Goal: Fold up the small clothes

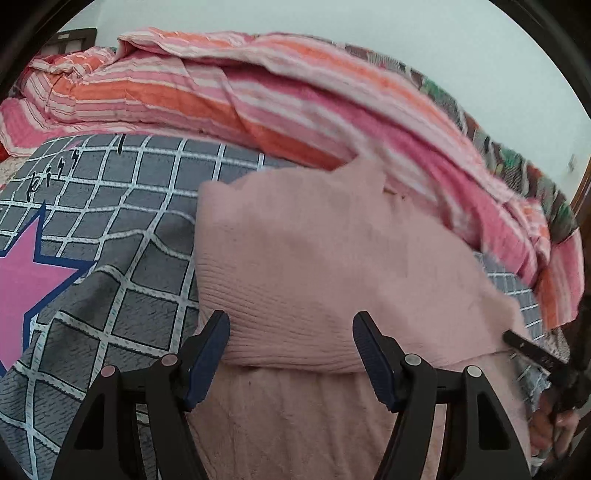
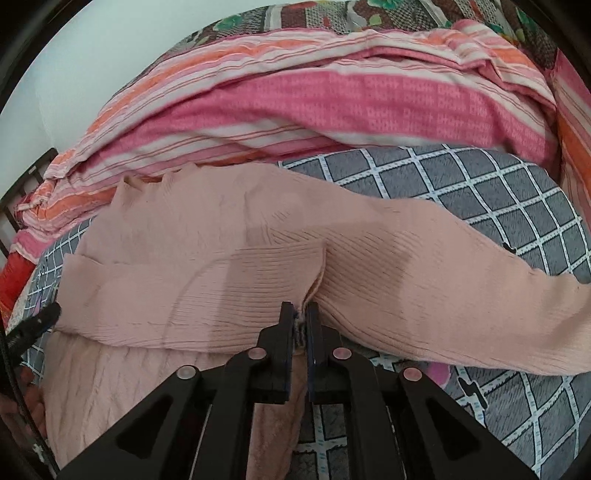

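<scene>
A pale pink ribbed knit sweater (image 1: 332, 266) lies on the grey checked bedspread (image 1: 122, 206). My left gripper (image 1: 291, 341) is open, its fingers on either side of the sweater's folded ribbed edge, holding nothing. My right gripper (image 2: 299, 314) is shut on a pinch of the sweater (image 2: 258, 258) at its ribbed hem, lifting a fold over the rest of the garment. One sleeve stretches off to the right in the right wrist view (image 2: 480, 295). The right gripper's tip shows at the right edge of the left wrist view (image 1: 532, 349).
A pink, orange and white striped quilt (image 1: 258, 99) is heaped along the back of the bed, also in the right wrist view (image 2: 332, 99). A floral blanket (image 2: 332, 14) lies behind it. A pink star print (image 1: 26, 280) marks the bedspread at left.
</scene>
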A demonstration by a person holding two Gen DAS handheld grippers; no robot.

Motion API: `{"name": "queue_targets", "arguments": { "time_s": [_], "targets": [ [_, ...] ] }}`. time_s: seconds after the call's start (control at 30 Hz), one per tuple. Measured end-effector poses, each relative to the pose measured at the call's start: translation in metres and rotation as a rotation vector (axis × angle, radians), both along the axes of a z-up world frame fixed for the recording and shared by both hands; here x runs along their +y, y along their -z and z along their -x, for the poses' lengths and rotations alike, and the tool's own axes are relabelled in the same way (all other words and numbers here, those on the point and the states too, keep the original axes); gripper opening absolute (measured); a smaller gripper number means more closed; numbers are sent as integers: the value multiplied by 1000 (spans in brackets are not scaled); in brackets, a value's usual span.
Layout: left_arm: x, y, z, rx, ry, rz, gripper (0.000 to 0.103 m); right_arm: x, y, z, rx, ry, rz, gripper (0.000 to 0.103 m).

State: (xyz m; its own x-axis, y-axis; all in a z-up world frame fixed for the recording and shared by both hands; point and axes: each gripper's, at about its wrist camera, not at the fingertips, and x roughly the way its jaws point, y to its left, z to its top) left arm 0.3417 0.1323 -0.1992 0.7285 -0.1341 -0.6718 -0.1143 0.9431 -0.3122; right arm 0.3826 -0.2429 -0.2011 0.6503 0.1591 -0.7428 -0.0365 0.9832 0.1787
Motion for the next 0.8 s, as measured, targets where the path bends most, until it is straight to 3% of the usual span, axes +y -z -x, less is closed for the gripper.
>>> {"name": "queue_targets", "arguments": {
  "time_s": [0.13,0.2,0.27,0.37,0.43,0.53,0.7,0.8],
  "targets": [
    [-3,1,0,10,-8,-29,68,-11,-15,14,-40,29,47,14],
    [-6,2,-1,15,-6,-55,69,-20,-27,24,-90,48,96,26],
    [-8,1,0,18,-4,-73,70,-40,-38,39,-143,96,141,47],
    [-7,0,0,15,-3,-68,71,-78,-52,61,-189,198,180,51],
    [-5,0,1,10,-3,-56,72,-104,-57,72,-184,247,172,58],
    [-4,-2,2,2,-9,-52,73,-151,-58,90,-159,316,138,60],
    [5,-8,11,-51,-52,-14,73,-198,-37,108,-74,383,143,62],
    [15,-11,17,-83,-87,31,73,-219,-16,117,-27,386,67,62]
  ]
}}
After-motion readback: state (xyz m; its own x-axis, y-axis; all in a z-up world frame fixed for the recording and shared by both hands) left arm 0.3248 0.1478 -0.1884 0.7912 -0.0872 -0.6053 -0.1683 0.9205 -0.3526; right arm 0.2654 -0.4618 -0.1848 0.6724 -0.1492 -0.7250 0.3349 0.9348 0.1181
